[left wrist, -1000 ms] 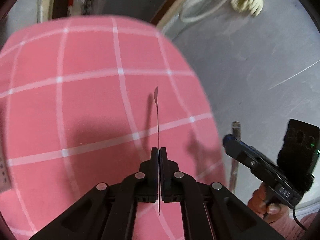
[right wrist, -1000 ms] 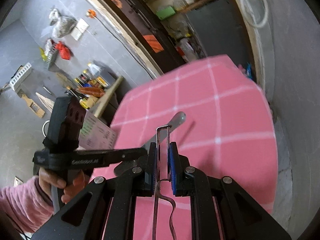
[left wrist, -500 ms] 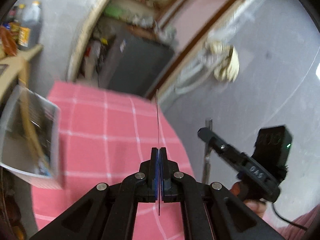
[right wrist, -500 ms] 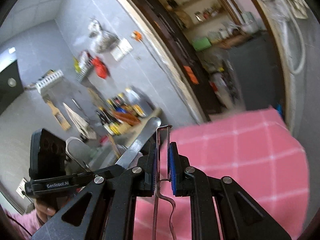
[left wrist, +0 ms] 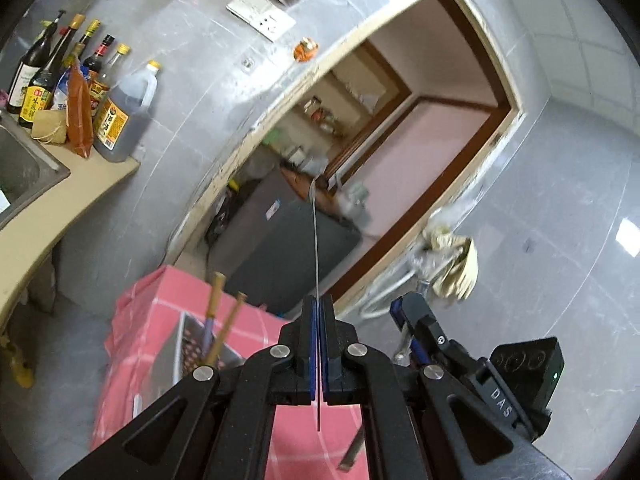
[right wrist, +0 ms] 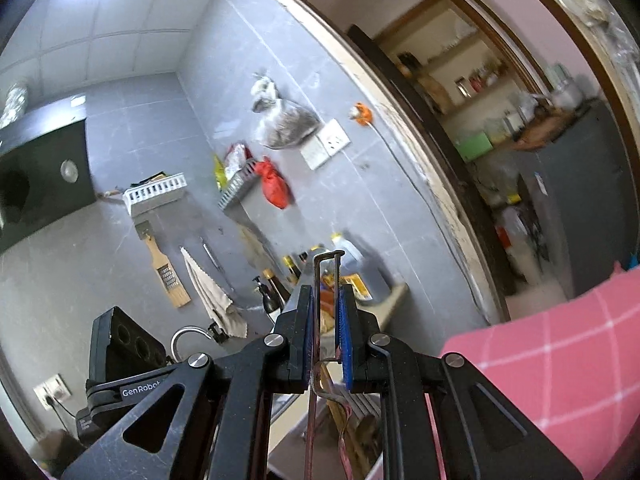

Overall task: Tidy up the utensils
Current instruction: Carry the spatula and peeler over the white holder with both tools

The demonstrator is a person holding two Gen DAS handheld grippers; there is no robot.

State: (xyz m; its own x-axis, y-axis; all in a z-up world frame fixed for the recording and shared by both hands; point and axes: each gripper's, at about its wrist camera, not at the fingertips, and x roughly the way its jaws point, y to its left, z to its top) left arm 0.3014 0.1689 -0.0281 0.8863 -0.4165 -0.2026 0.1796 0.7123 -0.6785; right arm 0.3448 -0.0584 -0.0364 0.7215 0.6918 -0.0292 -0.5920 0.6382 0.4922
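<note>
My left gripper point(left wrist: 319, 300) is shut on a thin flat metal utensil point(left wrist: 315, 240), seen edge-on and pointing up toward the doorway. My right gripper point(right wrist: 329, 289) is shut on a bent wire-handled metal utensil point(right wrist: 328, 258); it also shows at the lower right of the left wrist view point(left wrist: 404, 312). A perforated metal utensil holder point(left wrist: 200, 352) with wooden-handled utensils point(left wrist: 218, 312) stands on the pink checked tablecloth point(left wrist: 132, 344) below and left of my left gripper. The left gripper's body shows in the right wrist view point(right wrist: 124, 364).
A counter point(left wrist: 48, 208) with a steel sink point(left wrist: 20, 164) and several sauce bottles point(left wrist: 116, 116) is at the left. A doorway point(left wrist: 400, 140) and a dark cabinet point(left wrist: 280, 256) lie ahead. A wall rack, grater and towel point(right wrist: 212, 292) hang on the grey tiles.
Both grippers have tilted upward, away from the tablecloth toward the wall and doorway. The utensil holder has come into view lower left. Both still hold their utensils.
</note>
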